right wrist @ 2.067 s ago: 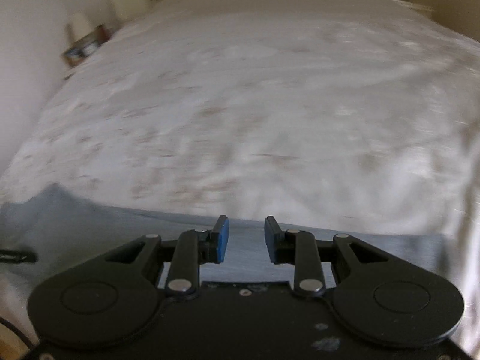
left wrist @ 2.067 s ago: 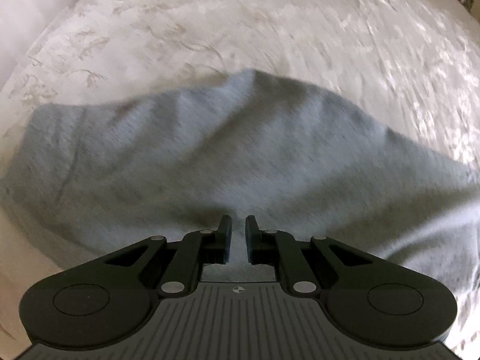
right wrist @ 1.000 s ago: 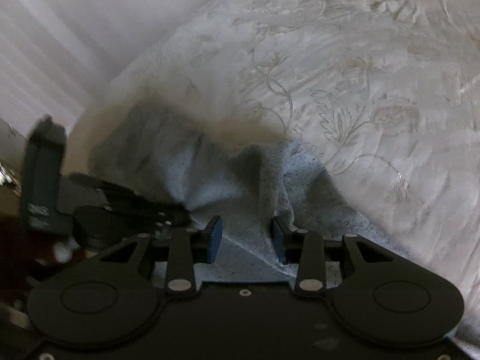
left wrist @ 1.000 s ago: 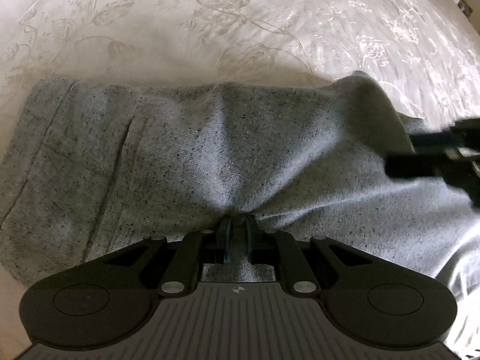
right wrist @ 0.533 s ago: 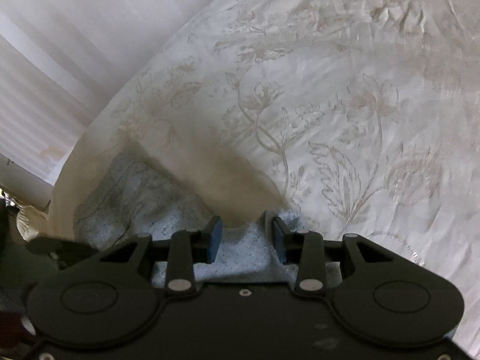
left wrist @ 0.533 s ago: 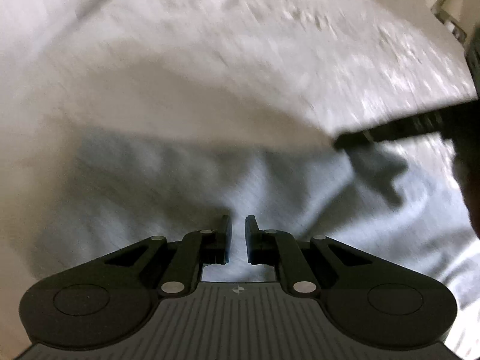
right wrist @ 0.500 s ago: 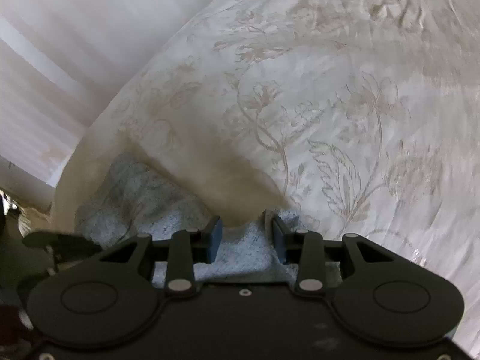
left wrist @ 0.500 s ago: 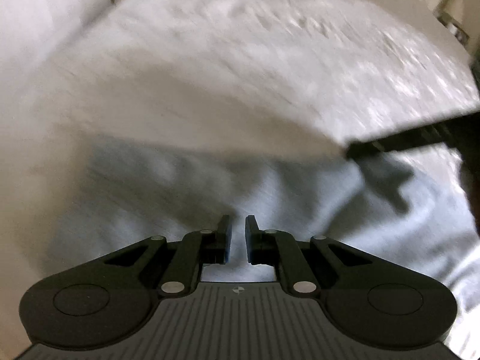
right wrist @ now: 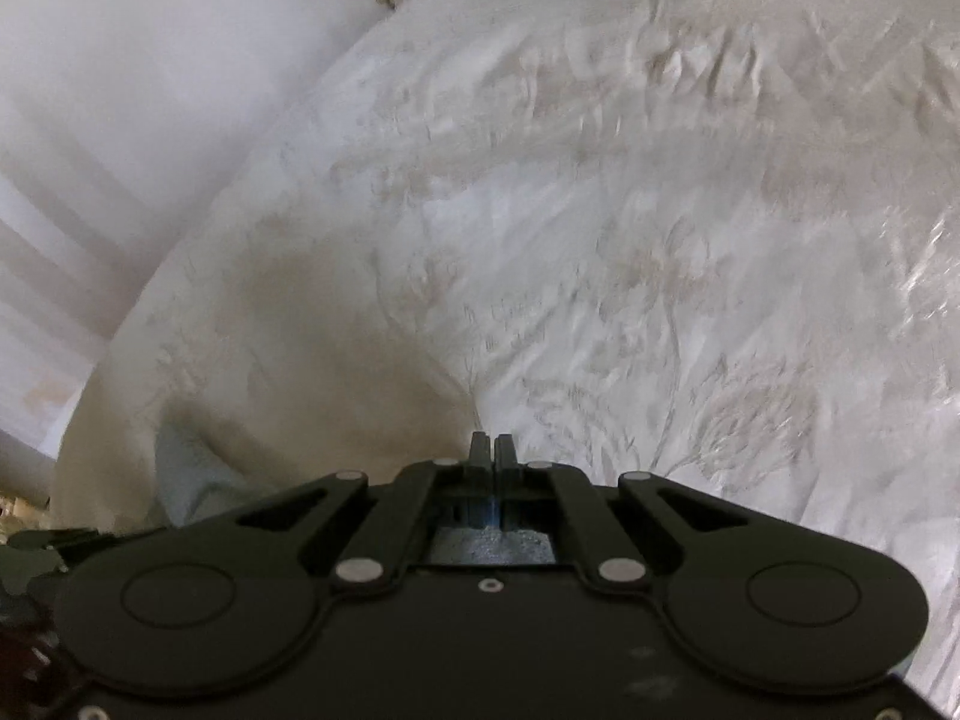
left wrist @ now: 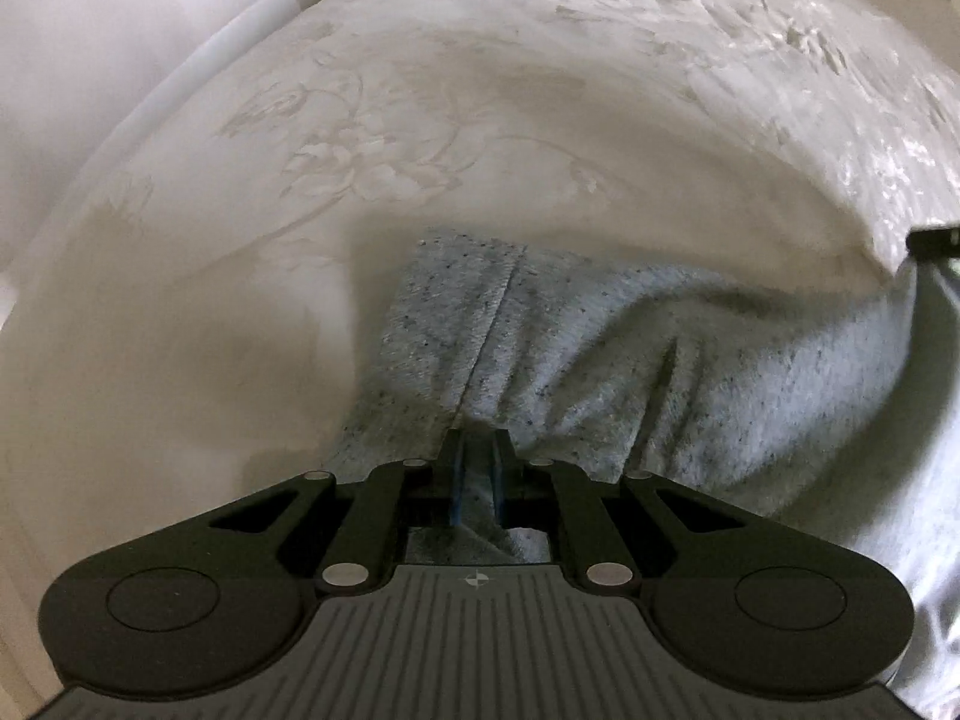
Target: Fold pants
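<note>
Grey speckled pants [left wrist: 600,372] lie bunched on a white embroidered bedspread [left wrist: 420,138]. My left gripper [left wrist: 478,450] is shut on a fold of the pants, and the cloth pulls up from its jaws with a seam running away from them. My right gripper [right wrist: 491,450] is shut on the pants; grey cloth shows behind its jaws, and a strip of the pants [right wrist: 192,480] hangs at the lower left. The tip of the right gripper [left wrist: 936,237] shows at the right edge of the left wrist view, at the pants' far end.
The bedspread [right wrist: 660,240] spreads ahead of both grippers. A white wall [right wrist: 120,90] runs along the left side of the bed. The bed's left edge [right wrist: 102,372] is close to the pants.
Both grippers have closed on the pants; half a second ago their jaws stood apart around the cloth. The cloth is now gathered up and pulled between them.
</note>
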`<state>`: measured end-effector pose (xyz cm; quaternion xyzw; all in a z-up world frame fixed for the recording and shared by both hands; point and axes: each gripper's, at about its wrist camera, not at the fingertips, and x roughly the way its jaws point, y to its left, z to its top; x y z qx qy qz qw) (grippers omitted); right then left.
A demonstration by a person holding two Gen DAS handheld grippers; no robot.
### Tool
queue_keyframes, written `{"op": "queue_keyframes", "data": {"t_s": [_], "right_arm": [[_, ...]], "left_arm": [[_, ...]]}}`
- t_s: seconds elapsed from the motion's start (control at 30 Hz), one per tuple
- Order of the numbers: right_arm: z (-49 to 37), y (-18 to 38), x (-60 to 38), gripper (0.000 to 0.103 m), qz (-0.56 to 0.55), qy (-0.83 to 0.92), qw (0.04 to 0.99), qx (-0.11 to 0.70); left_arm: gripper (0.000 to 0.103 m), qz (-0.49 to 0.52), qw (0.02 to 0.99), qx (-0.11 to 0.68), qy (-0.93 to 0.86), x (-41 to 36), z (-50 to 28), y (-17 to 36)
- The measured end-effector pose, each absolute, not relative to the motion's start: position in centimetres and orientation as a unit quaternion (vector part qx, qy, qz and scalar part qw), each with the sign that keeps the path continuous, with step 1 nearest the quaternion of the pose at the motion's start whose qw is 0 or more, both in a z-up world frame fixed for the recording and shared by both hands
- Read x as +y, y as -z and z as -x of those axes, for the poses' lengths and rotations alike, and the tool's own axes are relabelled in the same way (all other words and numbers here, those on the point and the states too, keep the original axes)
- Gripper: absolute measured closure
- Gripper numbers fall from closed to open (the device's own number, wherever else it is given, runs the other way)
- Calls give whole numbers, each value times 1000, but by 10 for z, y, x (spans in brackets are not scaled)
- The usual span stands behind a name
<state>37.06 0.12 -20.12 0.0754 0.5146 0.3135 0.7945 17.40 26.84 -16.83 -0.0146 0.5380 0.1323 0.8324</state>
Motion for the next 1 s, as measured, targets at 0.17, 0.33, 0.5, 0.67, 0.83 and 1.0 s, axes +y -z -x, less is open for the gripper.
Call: {"op": "queue_keyframes", "data": {"t_s": [0.17, 0.33, 0.5, 0.67, 0.83, 1.0], "right_arm": [[-359, 199, -4, 91, -48, -281, 818, 500], [-318, 162, -35, 88, -50, -277, 854, 437], [-246, 170, -62, 89, -40, -279, 831, 479], [-168, 215, -93, 89, -12, -217, 795, 566], [-107, 230, -120, 92, -14, -196, 772, 604], [-87, 213, -145, 87, -74, -149, 804, 571]], "left_arm": [[93, 20, 835, 533, -132, 265, -173, 165], [93, -6, 861, 501, -88, 239, -159, 142], [93, -42, 868, 495, -10, 195, -141, 144], [92, -123, 832, 541, -10, 175, -124, 179], [93, -121, 829, 545, -17, 175, -125, 175], [92, -113, 853, 510, 22, 145, -127, 158]]}}
